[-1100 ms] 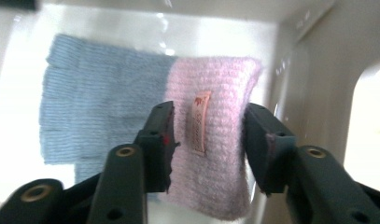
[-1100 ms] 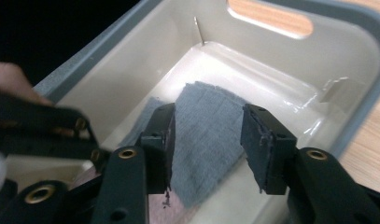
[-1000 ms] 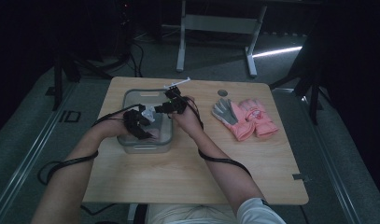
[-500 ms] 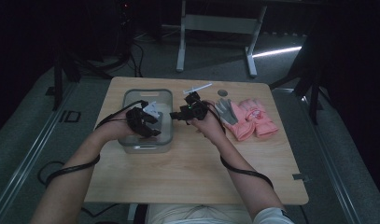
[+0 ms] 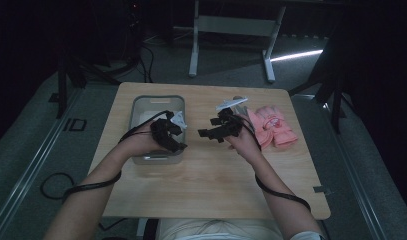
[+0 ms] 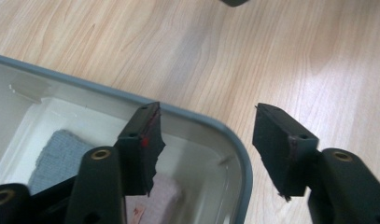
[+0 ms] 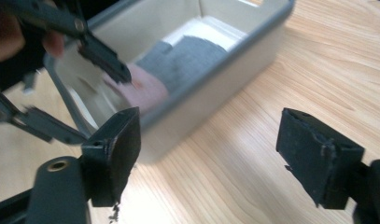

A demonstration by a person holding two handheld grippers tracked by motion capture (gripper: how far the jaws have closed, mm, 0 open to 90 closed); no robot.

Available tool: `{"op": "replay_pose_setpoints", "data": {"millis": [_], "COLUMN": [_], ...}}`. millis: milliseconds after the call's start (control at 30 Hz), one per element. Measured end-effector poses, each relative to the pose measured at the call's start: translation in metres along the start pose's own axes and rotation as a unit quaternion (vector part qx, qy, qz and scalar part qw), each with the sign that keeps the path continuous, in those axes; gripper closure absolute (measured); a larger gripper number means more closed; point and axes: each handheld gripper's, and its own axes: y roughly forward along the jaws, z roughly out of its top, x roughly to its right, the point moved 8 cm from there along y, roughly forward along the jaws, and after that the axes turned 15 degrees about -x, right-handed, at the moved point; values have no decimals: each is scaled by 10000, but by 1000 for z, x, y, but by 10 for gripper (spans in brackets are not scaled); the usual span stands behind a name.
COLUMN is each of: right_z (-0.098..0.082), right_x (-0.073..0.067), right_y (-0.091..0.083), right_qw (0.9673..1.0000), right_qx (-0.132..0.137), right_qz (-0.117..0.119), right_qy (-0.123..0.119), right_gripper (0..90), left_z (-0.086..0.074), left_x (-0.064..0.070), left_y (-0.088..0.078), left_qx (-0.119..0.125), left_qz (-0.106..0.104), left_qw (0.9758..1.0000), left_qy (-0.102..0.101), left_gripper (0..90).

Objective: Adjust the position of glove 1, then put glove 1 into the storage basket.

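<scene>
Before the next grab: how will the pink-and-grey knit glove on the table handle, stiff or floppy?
The pink-and-grey knit glove probably goes floppy: it lies flat and creased on the wooden table. Likely light and unlikely to roll. A pinch may lift one layer and leave the rest dangling.
</scene>
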Motion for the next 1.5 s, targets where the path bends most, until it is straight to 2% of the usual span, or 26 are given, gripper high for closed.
{"op": "replay_pose_setpoints", "data": {"millis": [33, 100, 133, 167, 233, 267, 367, 400, 467, 533, 567, 600, 700, 833, 900, 933, 1000, 1067, 1200, 1333, 1500], "right_z": [-4, -11, -14, -18, -25, -28, -34, -36, -46, -52, -55, -57, -63, -72, -75, -79, -83, -86, -91, -91, -85], "right_x": [3, 7, 9, 11, 16, 17, 19, 20, 22, 25, 26, 29, 39, 50, 53, 60, 67, 75, 90, 101, 113], "right_y": [-1, -5, -7, -9, -14, -15, -20, -22, -30, -33, -36, -40, -50, -60, -62, -66, -70, -75, -81, -80, -74], "right_qw": [10000, 10000, 9999, 9999, 9997, 9997, 9995, 9995, 9995, 9994, 9993, 9988, 9974, 9955, 9949, 9941, 9925, 9913, 9895, 9896, 9901], "right_qx": [-20, 28, 40, 19, 43, 58, 91, 110, 164, 162, 199, 322, 485, 570, 584, 590, 633, 659, 548, 453, 387], "right_qz": [-83, -35, -9, 0, -40, -60, -73, -81, -69, -152, -213, -292, -434, -633, -709, -803, -934, -1005, -1241, -1322, -1326], "right_qy": [-4, 64, 100, 135, 224, 231, 281, 276, 274, 268, 234, 228, 312, 423, 403, 427, 477, 536, 506, 347, 250], "right_gripper": [203, 190, 190, 190, 175, 163, 141, 139, 137, 139, 161, 207, 281, 356, 382, 419, 468, 501, 615, 645, 647], "left_z": [2, 6, 8, 10, 13, 16, 20, 22, 29, 33, 34, 36, 42, 46, 46, 49, 50, 51, 50, 44, 37], "left_x": [1, 4, 5, 8, 9, 14, 16, 18, 21, 24, 25, 28, 36, 48, 48, 58, 64, 74, 94, 109, 115], "left_y": [2, 4, 6, 7, 8, 10, 14, 16, 17, 15, 14, 13, 13, 17, 17, 19, 20, 23, 31, 42, 50], "left_qx": [-11, -10, -11, 13, 35, 25, 11, -2, 190, 310, 375, 466, 650, 732, 732, 807, 901, 934, 1028, 1139, 1180], "left_qz": [47, 59, 63, -58, -87, -263, -213, -208, -106, -90, -2, 56, 37, 143, 143, 133, 191, 107, 40, 79, 67], "left_qw": [10000, 10000, 10000, 10000, 9999, 9996, 9997, 9996, 9994, 9990, 9988, 9986, 9976, 9972, 9972, 9966, 9957, 9955, 9945, 9933, 9929], "left_qy": [-15, -11, 4, -25, -71, -50, -102, -164, -255, -311, -303, -262, -221, -72, -72, -15, 8, 90, 174, 155, 117], "left_gripper": [351, 327, 283, 229, 146, 106, 28, 28, 16, 16, 16, 17, 16, 17, 16, 16, 16, 16, 17, 17, 17]}}
